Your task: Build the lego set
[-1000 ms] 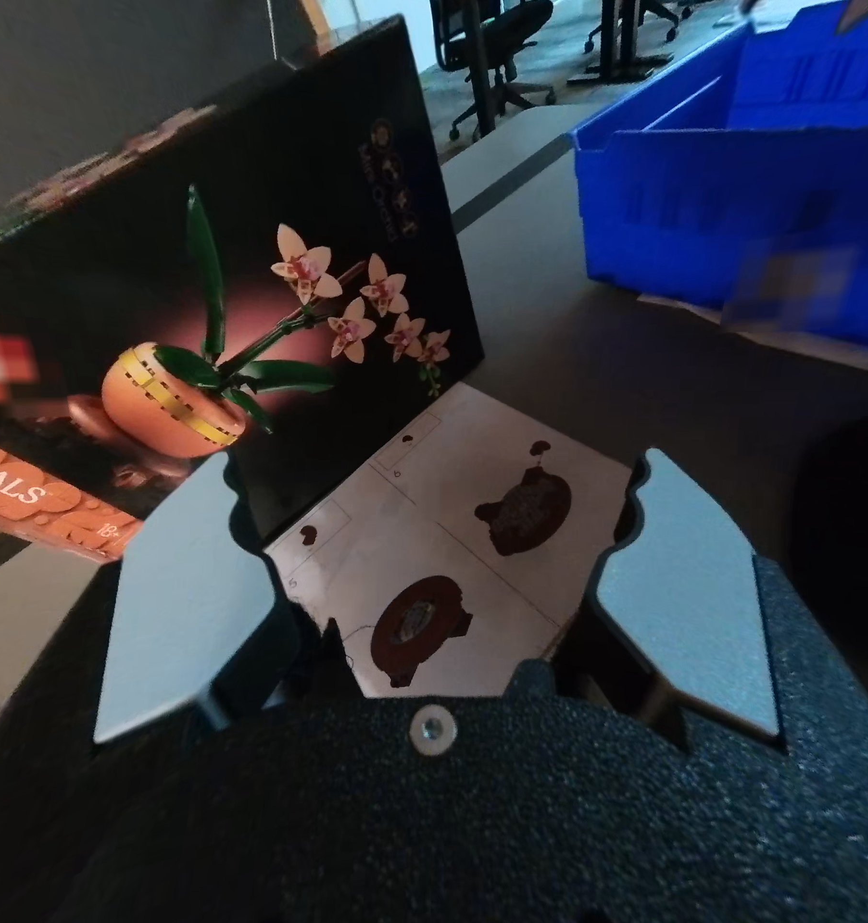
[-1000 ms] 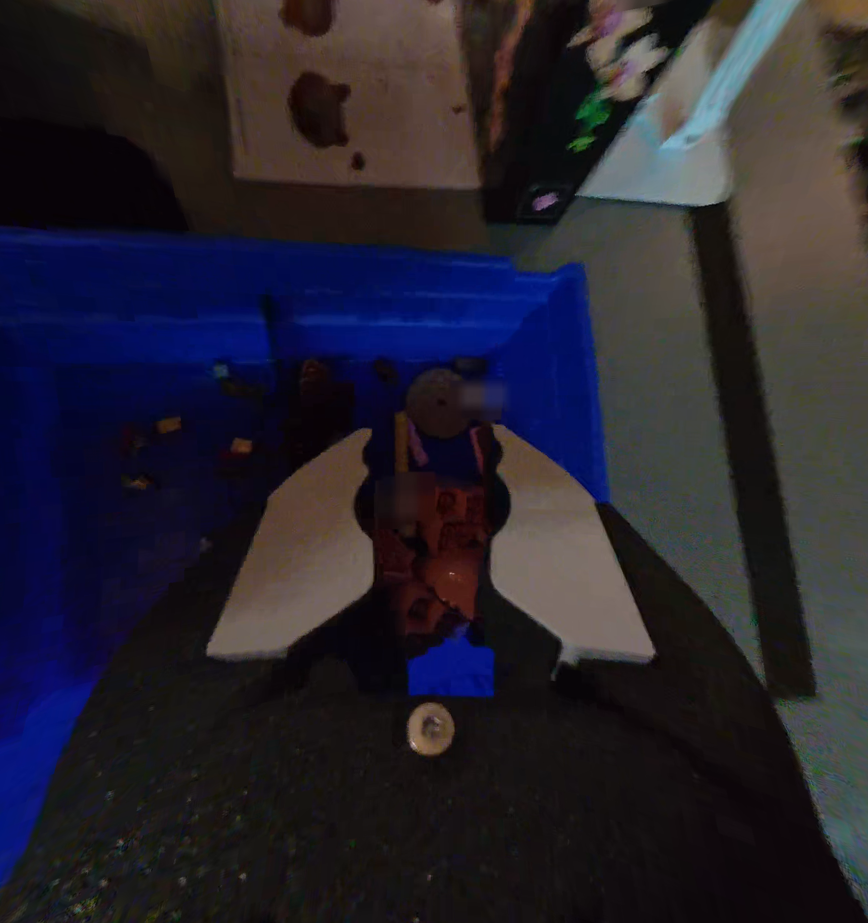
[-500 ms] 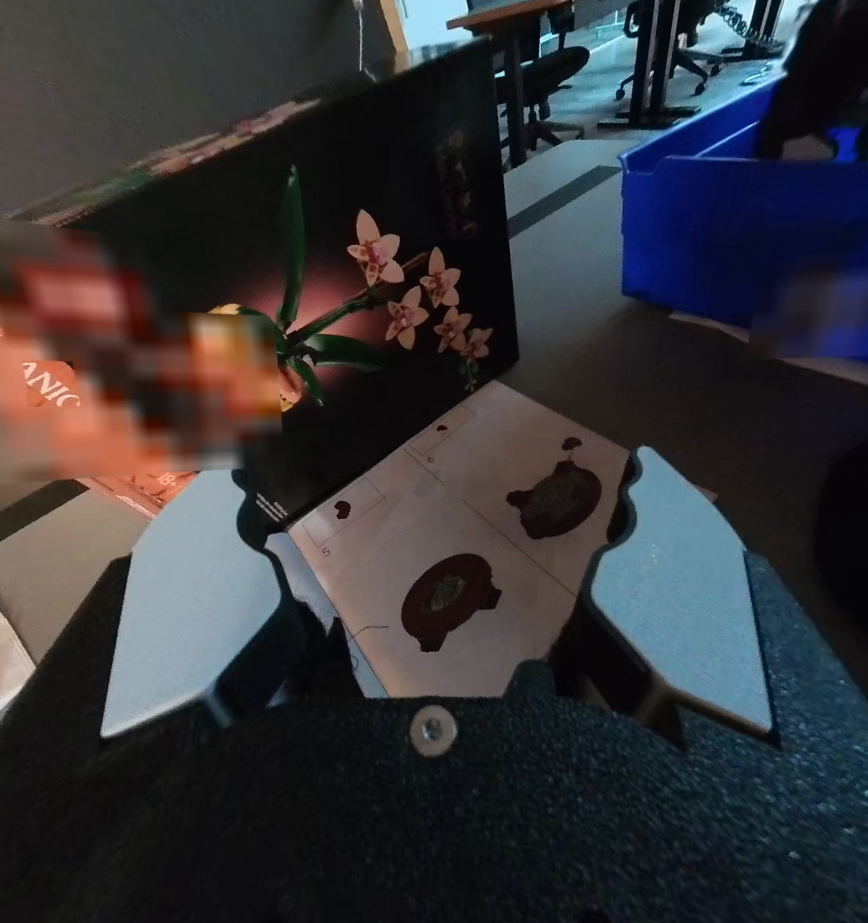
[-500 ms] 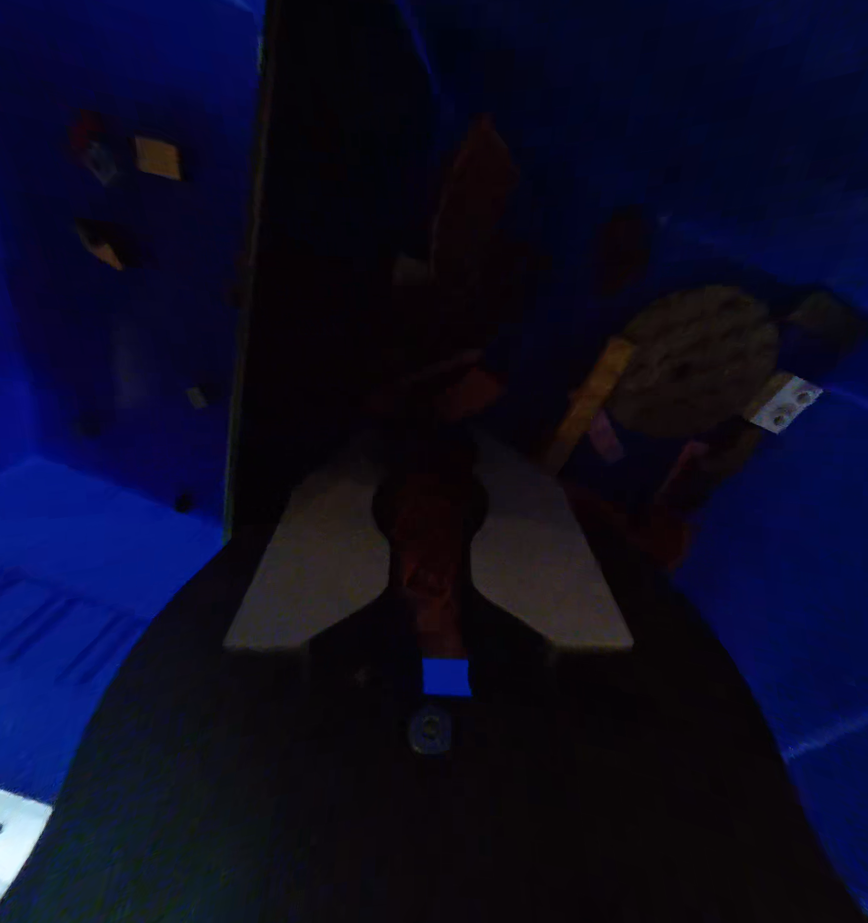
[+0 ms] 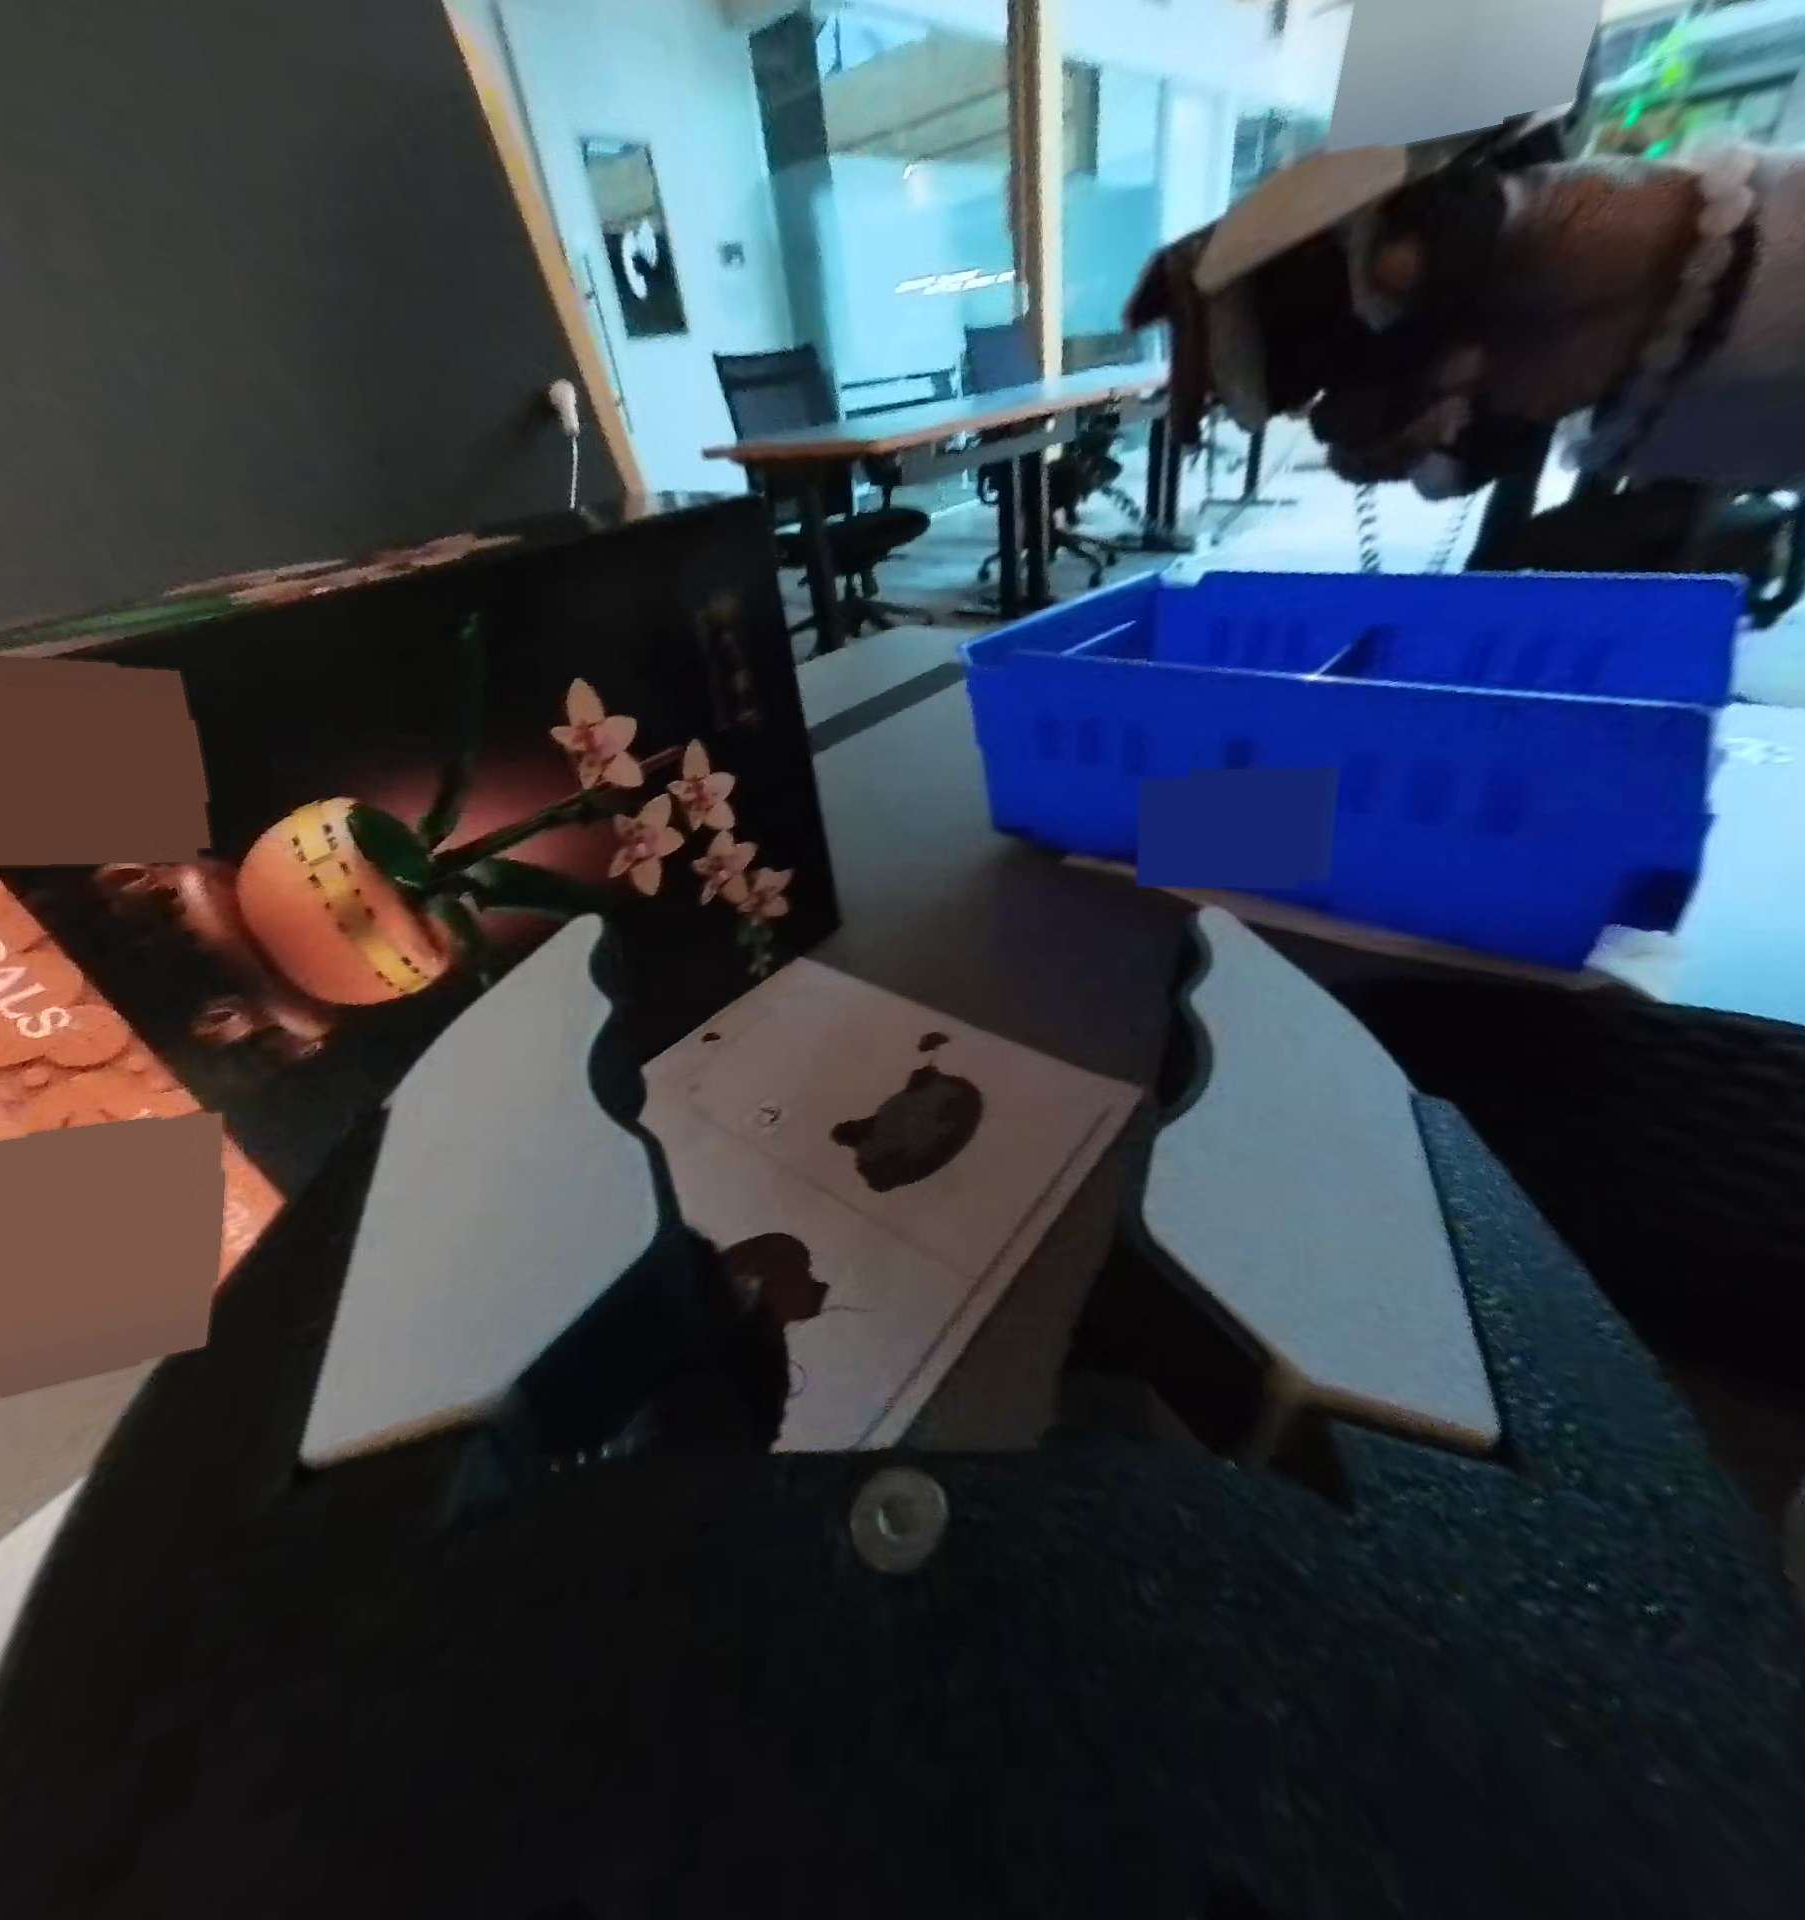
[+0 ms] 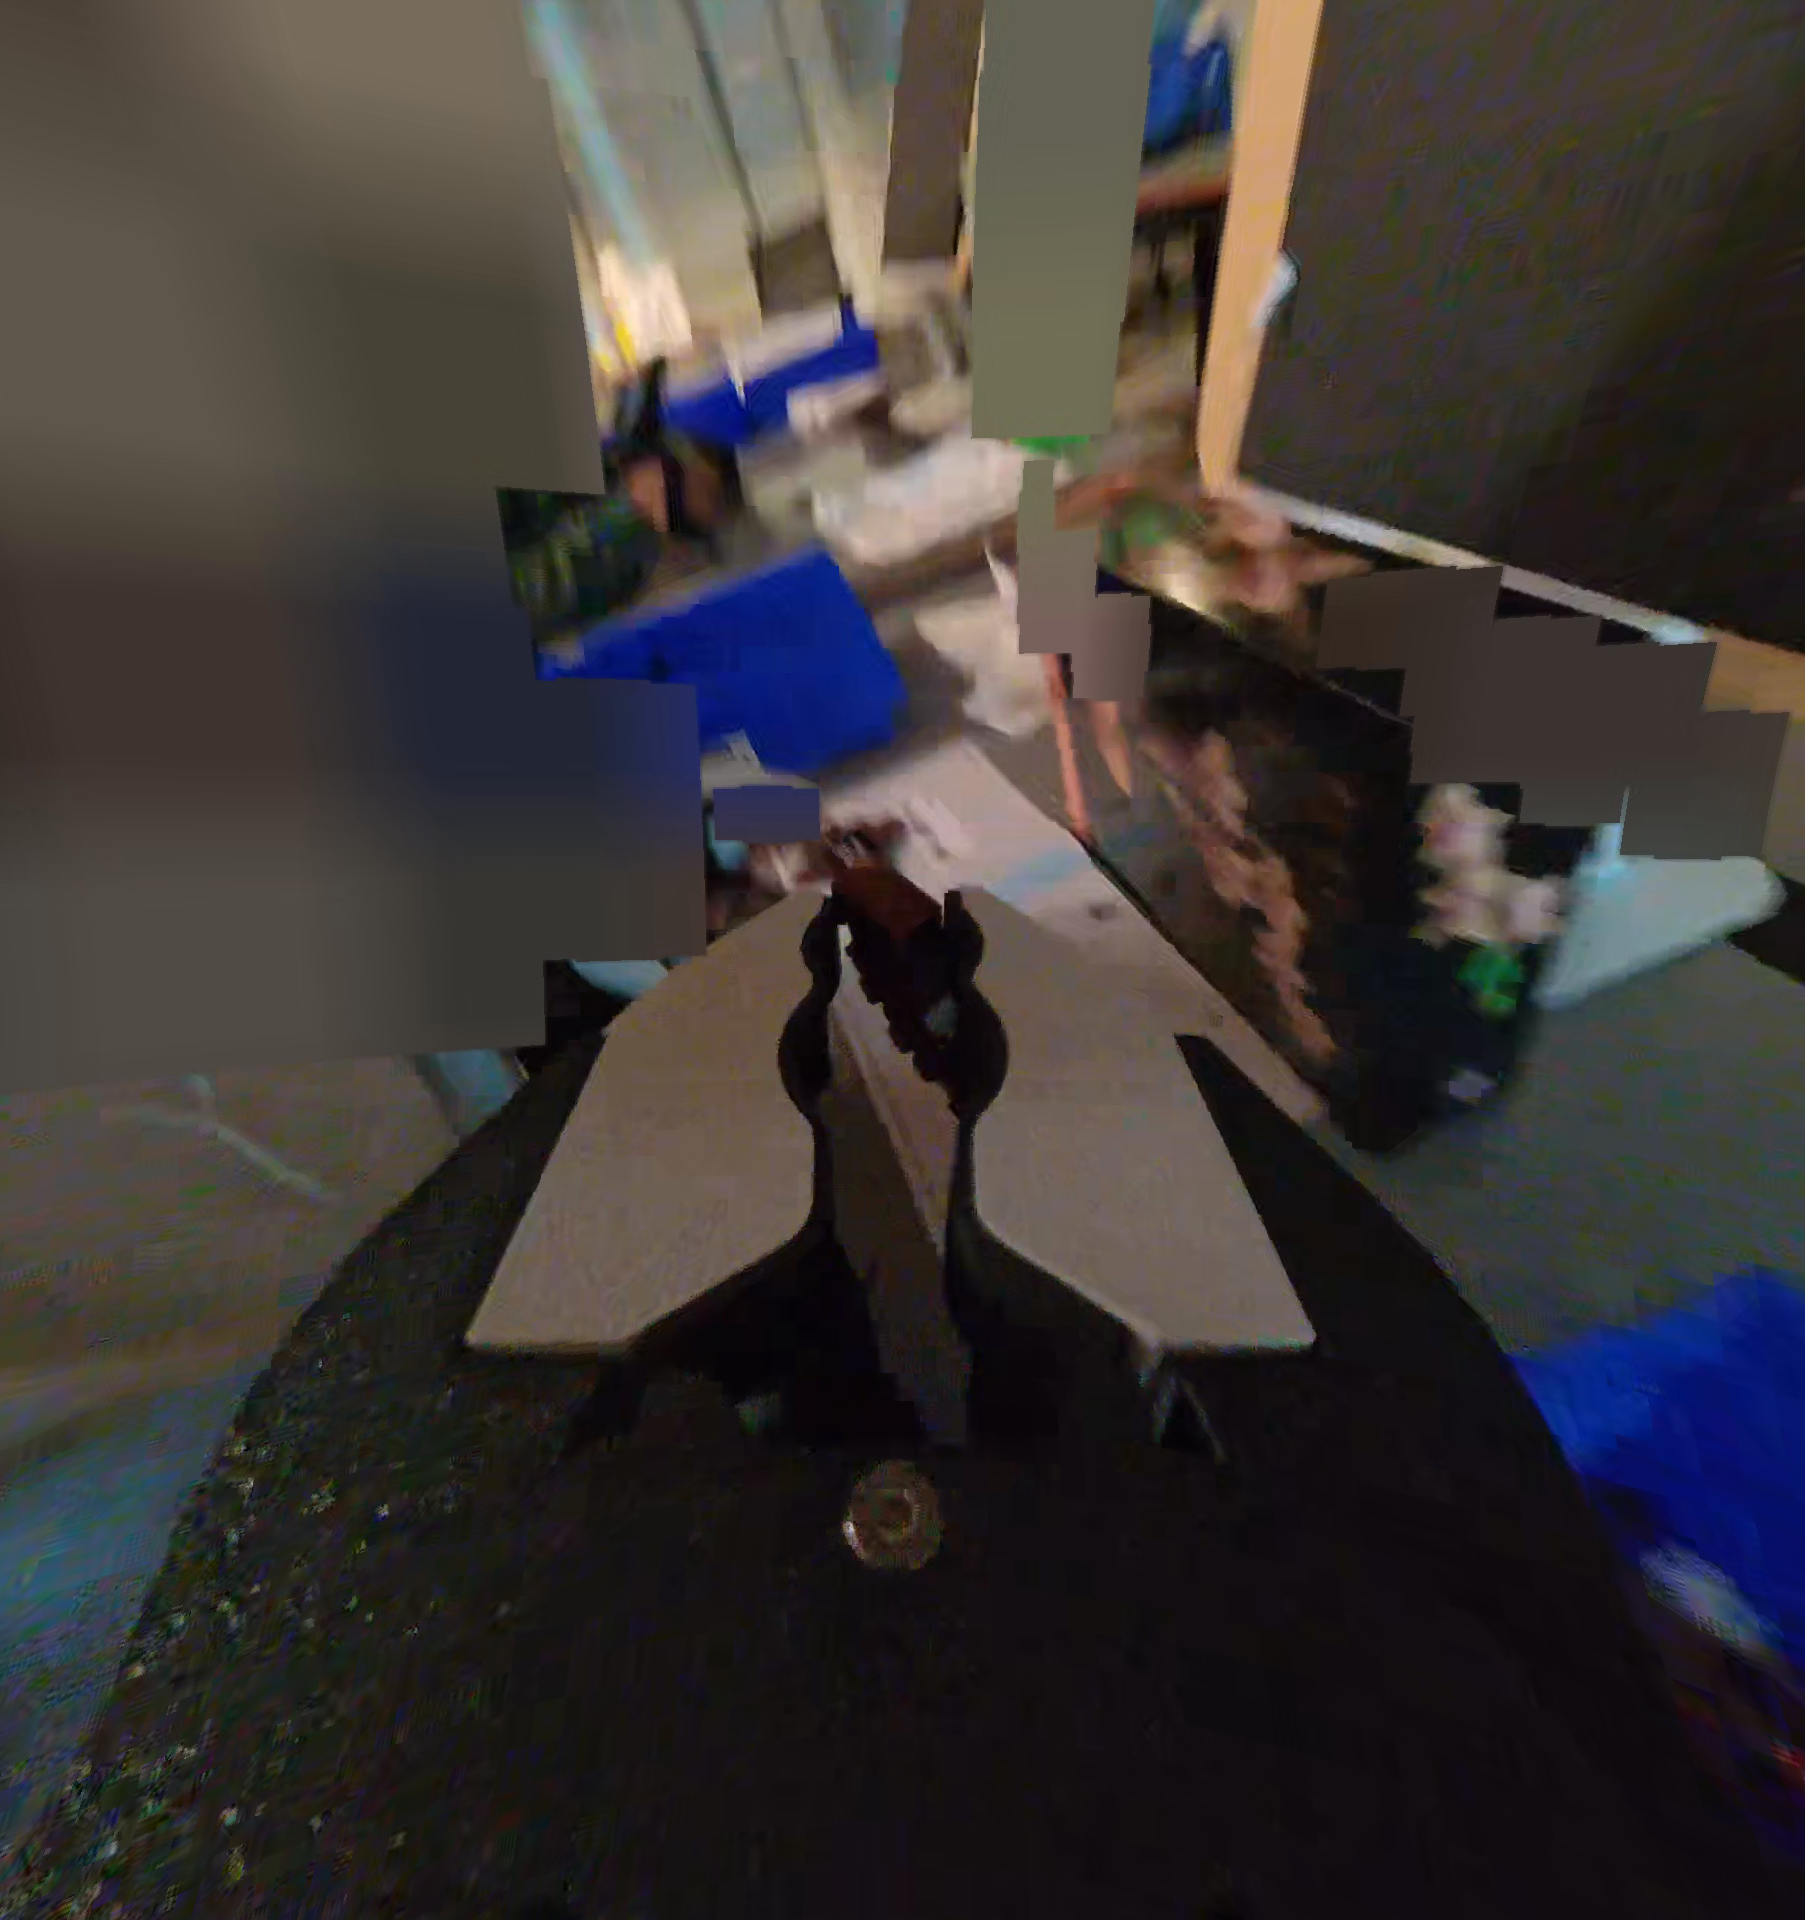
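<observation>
I had the left gripper hanging open and empty, its fingers well apart, low over a white printed sheet that lay flat on the dark worktop. The sheet's far corner touched the foot of a dark box with an orchid picture, which stood upright toward the worktop's left edge. A blue divided bin sat toward the far right corner, well apart from the sheet.

The right gripper was closed on a small reddish-brown piece. Both pads seemed to press its sides, and its end stuck out past the fingertips. That view was badly smeared, so I could not tell the piece's exact shape or how deep it sat. The gripper hung in the air, with the orchid box to its right and a corner of the blue bin low at the right of the view.

My judgement was that a piece this small, pinched near the tips, could twist or slip. The squeeze needed to be even and the wrist slow, given the blur. The left gripper looked best held level above the sheet, with its fingers clear of the box's edge.
</observation>
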### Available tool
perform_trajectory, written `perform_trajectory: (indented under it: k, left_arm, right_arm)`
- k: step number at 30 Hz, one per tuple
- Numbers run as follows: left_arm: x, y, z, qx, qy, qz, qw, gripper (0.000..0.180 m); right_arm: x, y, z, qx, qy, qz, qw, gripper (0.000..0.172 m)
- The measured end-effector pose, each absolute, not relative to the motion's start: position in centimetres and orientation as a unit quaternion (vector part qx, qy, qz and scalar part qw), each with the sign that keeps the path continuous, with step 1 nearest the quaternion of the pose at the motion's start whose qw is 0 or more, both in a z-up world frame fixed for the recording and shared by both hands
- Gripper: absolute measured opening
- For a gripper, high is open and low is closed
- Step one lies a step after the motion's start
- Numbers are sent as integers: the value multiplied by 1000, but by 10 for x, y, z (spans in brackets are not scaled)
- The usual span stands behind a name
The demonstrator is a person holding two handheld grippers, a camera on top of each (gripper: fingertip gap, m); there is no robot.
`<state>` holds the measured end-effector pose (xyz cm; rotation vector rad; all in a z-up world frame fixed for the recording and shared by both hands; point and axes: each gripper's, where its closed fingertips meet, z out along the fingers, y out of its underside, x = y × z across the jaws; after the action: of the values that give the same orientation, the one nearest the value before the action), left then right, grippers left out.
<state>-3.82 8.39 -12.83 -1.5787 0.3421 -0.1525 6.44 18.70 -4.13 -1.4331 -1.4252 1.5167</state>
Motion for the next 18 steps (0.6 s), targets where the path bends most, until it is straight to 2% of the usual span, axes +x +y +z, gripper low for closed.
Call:
perform_trajectory:
  k: [4, 7, 10, 14, 17, 18]
  left_arm:
    - [-27, 61, -131, -692, 162, -111, 695, 76]
    - [-24, 40, -128, -679, 188, -138, 697, 59]
    - [-18, 18, -112, -635, 221, -213, 709, 58]
    - [-35, 8, -110, -628, 215, -278, 694, 58]
    - [-46, 6, -110, -623, 232, -233, 709, 46]
    - [-48, 7, -111, -624, 239, -217, 712, 37]
  right_arm:
    - [17, 101, -32, -495, -468, 647, 343, 17]
    - [-15, 43, -46, -442, -415, 734, 306, 17]
    - [-35, 14, -56, -392, -334, 827, 223, 16]
    - [-62, -1, -68, -398, -312, 844, 177, 16]
    - [-79, -12, -75, -417, -326, 831, 175, 17]
    - [-82, -14, -77, -418, -328, 829, 173, 17]
